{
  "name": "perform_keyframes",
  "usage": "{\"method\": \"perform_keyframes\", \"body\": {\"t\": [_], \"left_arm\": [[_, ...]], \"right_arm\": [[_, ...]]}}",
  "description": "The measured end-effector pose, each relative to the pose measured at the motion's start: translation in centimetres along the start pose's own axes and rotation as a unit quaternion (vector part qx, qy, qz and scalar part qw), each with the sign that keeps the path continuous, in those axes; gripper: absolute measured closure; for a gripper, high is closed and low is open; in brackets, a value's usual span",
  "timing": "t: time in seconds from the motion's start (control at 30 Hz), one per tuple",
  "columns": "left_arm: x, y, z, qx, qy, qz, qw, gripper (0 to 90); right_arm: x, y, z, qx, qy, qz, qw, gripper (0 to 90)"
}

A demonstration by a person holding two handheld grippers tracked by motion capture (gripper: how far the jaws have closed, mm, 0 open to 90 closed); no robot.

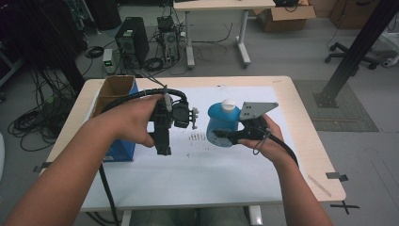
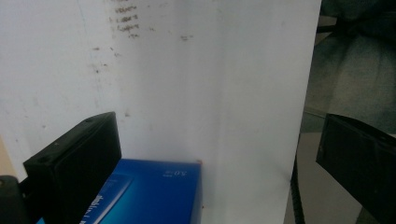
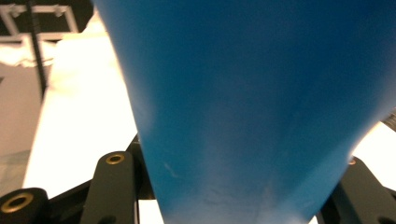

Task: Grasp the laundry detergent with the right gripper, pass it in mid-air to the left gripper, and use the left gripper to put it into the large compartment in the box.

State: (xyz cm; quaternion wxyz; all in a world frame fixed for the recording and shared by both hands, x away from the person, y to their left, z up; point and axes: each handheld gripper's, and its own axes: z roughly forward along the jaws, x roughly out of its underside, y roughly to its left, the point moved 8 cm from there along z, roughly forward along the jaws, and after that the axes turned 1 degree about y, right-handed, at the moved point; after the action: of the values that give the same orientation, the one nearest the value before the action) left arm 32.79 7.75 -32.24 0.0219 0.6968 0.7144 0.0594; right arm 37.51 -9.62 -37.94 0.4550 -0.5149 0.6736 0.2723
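My right gripper [image 1: 222, 136] is shut on a blue bottle [image 1: 222, 121] with a white cap [image 1: 228, 104] and holds it a little above the white sheet [image 1: 188, 174] at centre right. In the right gripper view the bottle's blue wall [image 3: 243, 93] stands close up between the jaws of that gripper [image 3: 233, 186], which press on both its sides. My left gripper [image 1: 163, 149] hangs at centre left and points down toward the near edge. Its jaws stand far apart, so the left gripper [image 2: 219, 158] is open with nothing between them, above a corner of a blue box [image 2: 154, 191].
An open carton with blue sides [image 1: 123, 149] stands at the table's left edge. Small dark marks [image 1: 196, 137] dot the sheet between the hands. Beyond the table are a computer tower [image 1: 131, 40], floor cables, another desk [image 1: 221, 5] and a black slanted post [image 1: 357, 52].
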Motion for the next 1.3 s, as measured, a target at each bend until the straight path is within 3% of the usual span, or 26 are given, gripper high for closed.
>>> {"method": "perform_keyframes", "body": {"t": [0.27, 0.37, 0.63, 0.93, 1.3], "left_arm": [[-0.6, 0.1, -0.6, -0.001, -0.004, 0.004, 1.0000, 0.2], [-0.9, 0.1, -0.8, 0.000, -0.005, 0.006, 1.0000, 0.2], [-1.4, 0.0, -1.0, 0.002, -0.001, 0.011, 0.9999, 0.2], [-1.6, -0.4, -1.1, 0.005, -0.001, 0.012, 0.9999, 0.2], [-1.3, -0.6, -1.1, 0.004, -0.005, 0.011, 0.9999, 0.4]], "right_arm": [[-0.6, 2.3, 0.2, -0.046, 0.005, -0.030, 0.9985, 45.1], [-0.8, 3.5, 0.8, -0.077, 0.005, -0.041, 0.9962, 45.1], [-1.3, 5.5, 2.6, -0.117, 0.002, -0.051, 0.9918, 45.1], [-1.4, 6.6, 4.9, -0.133, 0.004, -0.055, 0.9896, 45.0], [-1.8, 7.9, 7.9, -0.145, 0.005, -0.044, 0.9884, 45.0]]}}
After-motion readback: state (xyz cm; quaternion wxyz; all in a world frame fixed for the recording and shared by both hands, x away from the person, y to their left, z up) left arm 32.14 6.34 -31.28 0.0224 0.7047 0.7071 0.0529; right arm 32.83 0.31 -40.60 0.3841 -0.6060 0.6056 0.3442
